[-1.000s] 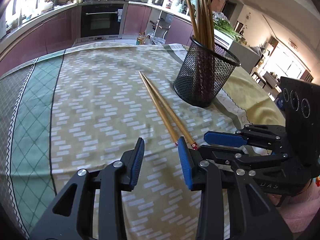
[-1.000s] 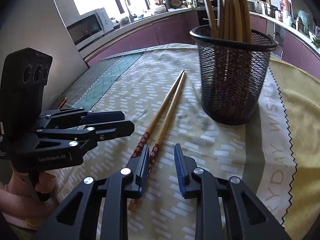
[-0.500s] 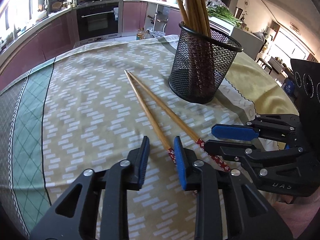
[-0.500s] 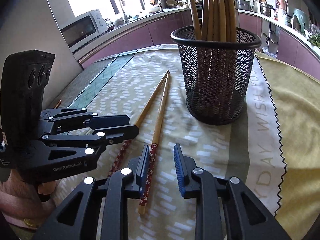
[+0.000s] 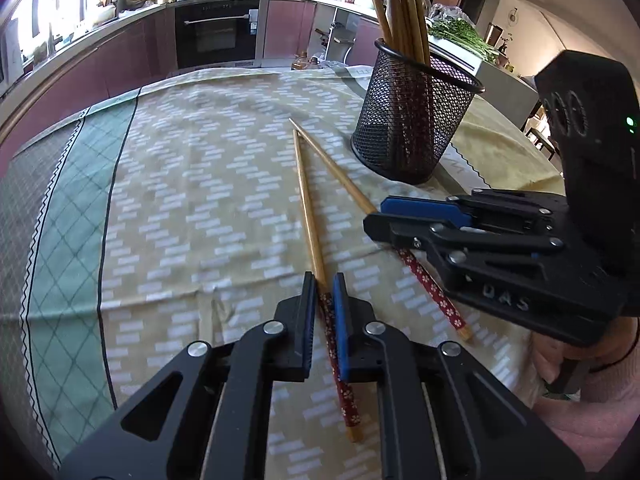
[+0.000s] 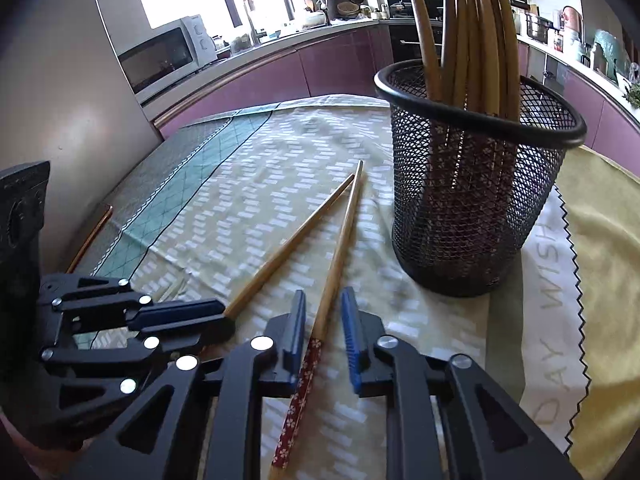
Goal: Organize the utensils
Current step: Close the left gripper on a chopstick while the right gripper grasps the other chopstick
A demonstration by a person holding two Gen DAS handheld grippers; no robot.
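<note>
Chopsticks lie in a narrow V at frame centre on the tablecloth (image 5: 168,184). Left gripper (image 5: 323,294) has its fingers nearly closed around the left chopstick (image 5: 308,216). Right gripper (image 6: 323,312) straddles the right chopstick (image 6: 340,248), fingers partly open, not touching. Mesh cup (image 6: 472,200), upper right, holds more chopsticks.

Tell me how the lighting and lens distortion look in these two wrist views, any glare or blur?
Left wrist view: strong fisheye bending, dark vignette corners, window at upper left blown out; the black wire-mesh cup and left gripper look sharp. Right wrist view: window glare at top, curved counters, patterned yellow-green tablecloth evenly lit, right gripper crisp, no evident motion blur.
</note>
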